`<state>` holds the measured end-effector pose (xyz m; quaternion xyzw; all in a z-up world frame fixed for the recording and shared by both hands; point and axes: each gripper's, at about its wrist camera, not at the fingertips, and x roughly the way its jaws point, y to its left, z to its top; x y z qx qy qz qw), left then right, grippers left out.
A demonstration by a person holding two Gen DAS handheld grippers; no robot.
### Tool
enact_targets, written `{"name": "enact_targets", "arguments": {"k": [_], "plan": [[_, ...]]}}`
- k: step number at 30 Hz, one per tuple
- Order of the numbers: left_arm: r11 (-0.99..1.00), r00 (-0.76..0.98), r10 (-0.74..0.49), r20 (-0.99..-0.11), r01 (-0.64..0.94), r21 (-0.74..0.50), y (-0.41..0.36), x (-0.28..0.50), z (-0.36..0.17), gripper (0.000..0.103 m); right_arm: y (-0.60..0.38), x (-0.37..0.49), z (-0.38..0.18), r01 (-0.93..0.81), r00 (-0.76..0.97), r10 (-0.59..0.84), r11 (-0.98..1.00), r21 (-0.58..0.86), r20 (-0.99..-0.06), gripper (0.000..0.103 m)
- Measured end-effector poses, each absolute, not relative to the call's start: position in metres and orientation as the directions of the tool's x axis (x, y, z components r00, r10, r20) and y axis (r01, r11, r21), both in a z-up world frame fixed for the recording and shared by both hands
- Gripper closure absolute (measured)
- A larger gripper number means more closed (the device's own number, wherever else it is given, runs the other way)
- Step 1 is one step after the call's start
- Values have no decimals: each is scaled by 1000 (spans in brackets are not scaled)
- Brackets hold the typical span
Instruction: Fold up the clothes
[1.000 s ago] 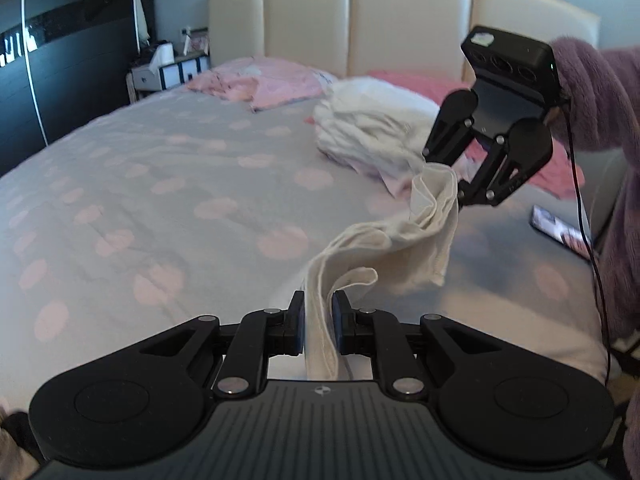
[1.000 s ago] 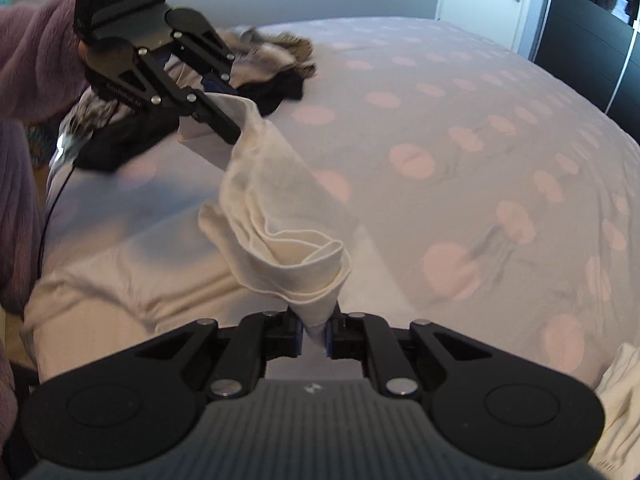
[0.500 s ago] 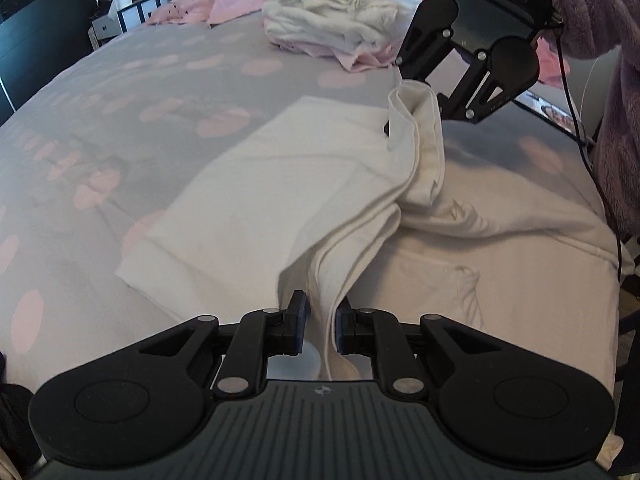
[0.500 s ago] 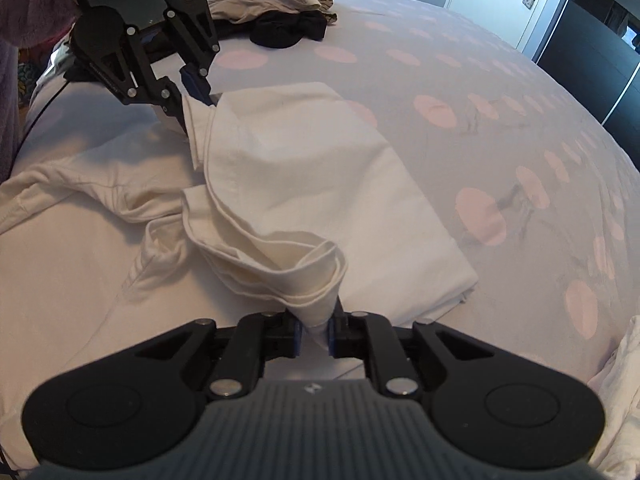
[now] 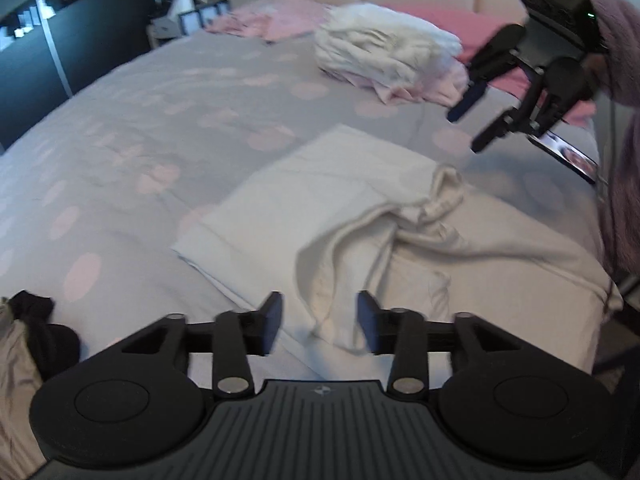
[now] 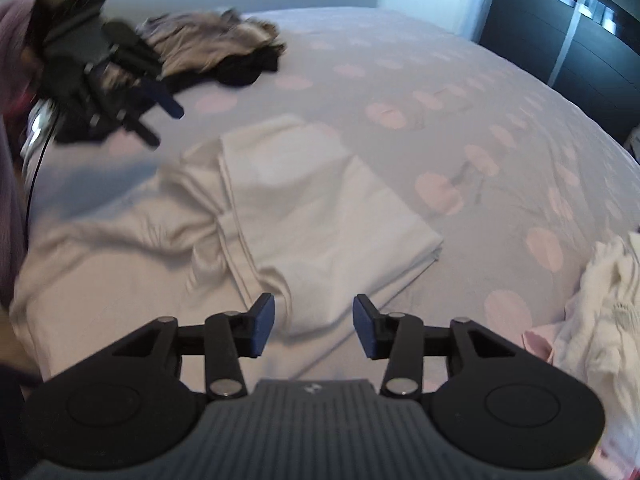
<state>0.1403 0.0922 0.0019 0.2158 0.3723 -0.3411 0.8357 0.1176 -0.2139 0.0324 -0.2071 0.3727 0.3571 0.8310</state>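
Evidently a fold had just been laid. The cream garment [image 5: 320,192] was found flat on the spotted bedspread [image 5: 140,128], its far half doubled into a tidy rectangle, its near half bunched, with a crumpled ridge running between the two grippers. One sleeve-like part was seen trailing toward the bed's near edge in the right wrist view.

Left gripper [image 5: 319,322]: jaws had just been opening and were noted apart; a loose edge of cloth lay between them, but the pads were not pressing on it. Right gripper [image 6: 314,330]: jaws likewise had just been opening and were noted apart, cloth beneath and between them, none pinched. In each view the opposite gripper was seen raised clear of the garment, blurred, fingers spread.

Progress, as judged: one garment partly folded, released, not yet squared. The rumpled middle and the unfolded near portion would need smoothing and at least one further fold. A stack of white and pink folded items [image 5: 384,56] was recorded near the headboard, taken as finished work. A heap of grey and dark clothes [image 6: 216,52] at the other end was taken as still waiting. A phone [image 5: 564,156] lay near the bed's edge.
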Motion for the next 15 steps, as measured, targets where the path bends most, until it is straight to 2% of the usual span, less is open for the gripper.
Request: {"name": "enact_targets", "arguments": {"k": [2, 4, 6, 11, 13, 14, 15], "plan": [[746, 533, -358, -767, 657, 109, 88, 146, -1, 61, -203, 111, 34, -714, 506, 423, 694, -90, -752, 58], [781, 539, -347, -768, 619, 82, 86, 151, -9, 70, -192, 105, 29, -692, 528, 396, 714, -110, -751, 59], [783, 537, -335, -774, 616, 88, 81, 151, -17, 70, -182, 103, 21, -650, 552, 353, 750, -125, -755, 68], [762, 584, -252, -771, 611, 214, 65, 151, -39, 71, -169, 99, 1, -637, 571, 322, 754, -160, -755, 68], [742, 598, -224, -770, 616, 262, 60, 151, -45, 84, -164, 100, -4, -646, 586, 295, 732, -215, -755, 69], [720, 602, -225, -766, 633, 286, 58, 148, -46, 87, -163, 101, -6, -648, 593, 287, 725, -235, -752, 85], [693, 607, -230, -761, 651, 309, 56, 145, -47, 95, -163, 103, -7, -648, 585, 284, 727, -227, -760, 97]]}}
